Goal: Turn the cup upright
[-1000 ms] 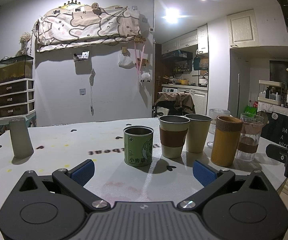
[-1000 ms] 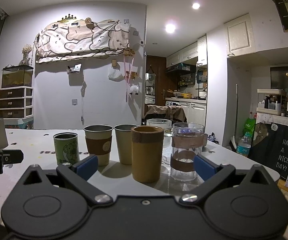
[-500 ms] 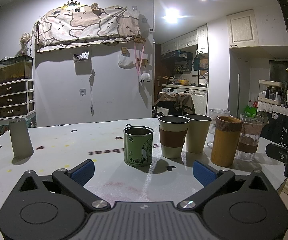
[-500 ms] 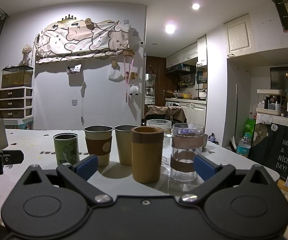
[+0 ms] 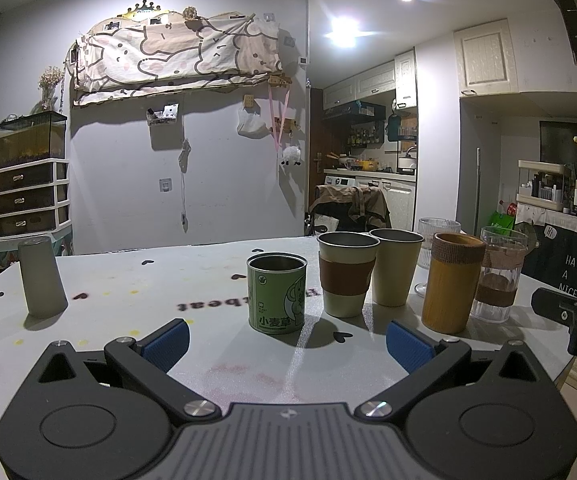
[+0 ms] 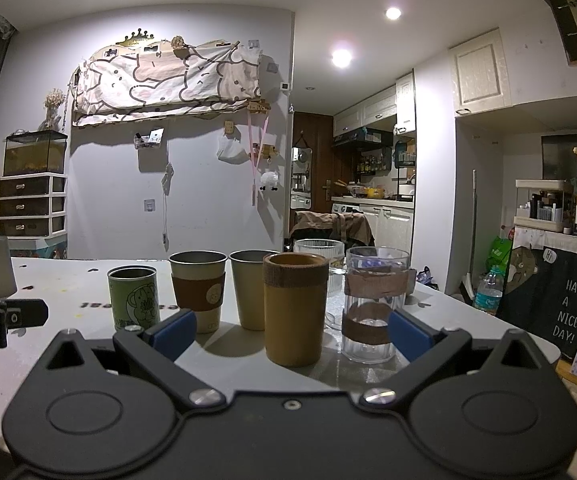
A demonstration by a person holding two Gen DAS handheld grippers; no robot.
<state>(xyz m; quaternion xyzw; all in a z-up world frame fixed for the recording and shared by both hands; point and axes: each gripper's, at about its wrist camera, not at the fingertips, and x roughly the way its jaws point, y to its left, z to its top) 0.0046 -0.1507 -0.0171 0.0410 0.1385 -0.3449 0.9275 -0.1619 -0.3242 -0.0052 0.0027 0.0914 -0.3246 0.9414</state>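
Both my claws spread wide, gripping nothing: left gripper [image 5: 286, 340], right gripper [image 6: 292, 330]. Grey cup [image 5: 41, 278] stands upside down, far left on the table [image 5: 136, 280], well apart from the upright cup row: green can [image 5: 277, 293], brown tumbler [image 6: 294, 307].

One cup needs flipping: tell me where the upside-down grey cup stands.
Upside-down grey cup: far left of the table in the left wrist view, alone, well left of the green tin.
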